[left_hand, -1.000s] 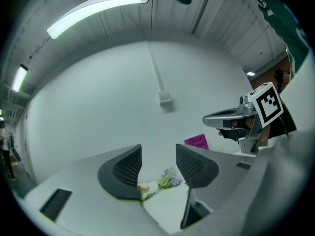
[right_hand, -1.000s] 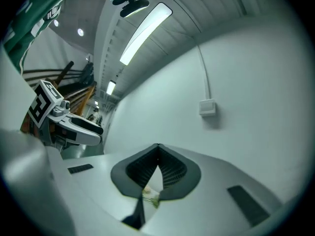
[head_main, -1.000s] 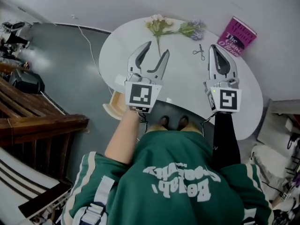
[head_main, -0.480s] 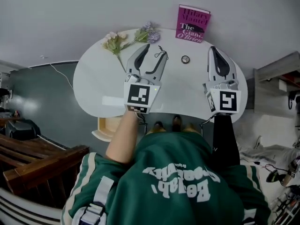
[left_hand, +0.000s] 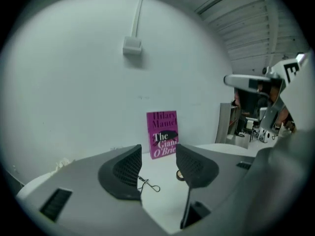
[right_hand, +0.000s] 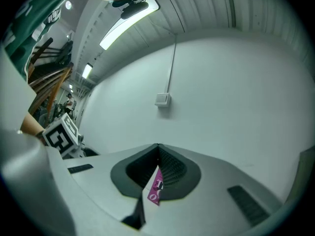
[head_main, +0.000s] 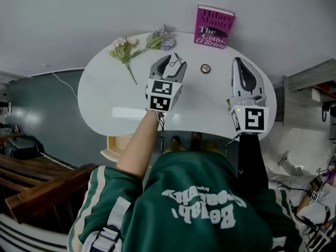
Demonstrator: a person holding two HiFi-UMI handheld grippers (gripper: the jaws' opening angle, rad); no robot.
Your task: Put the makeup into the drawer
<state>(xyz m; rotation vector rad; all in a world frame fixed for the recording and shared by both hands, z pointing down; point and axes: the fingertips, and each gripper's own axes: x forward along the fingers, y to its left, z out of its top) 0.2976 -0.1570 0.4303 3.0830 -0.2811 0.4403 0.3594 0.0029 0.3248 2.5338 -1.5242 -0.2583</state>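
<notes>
Eyelash curler (left_hand: 149, 186) flat on the surface (head_main: 105, 98), just ahead of the left tongs (head_main: 175, 63) and in line with their gap, long axis slanting across it. Round compact (head_main: 205, 67) just beside, toward the right tongs (head_main: 240, 62). Left tongs wide, gripping nothing; right tongs closed, empty, farther from the curler.

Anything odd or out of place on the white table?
Nothing spilled or broken. Only oddity: the artificial flower sprigs lie flat on the white table, no vase; the magenta book stands against the wall.
</notes>
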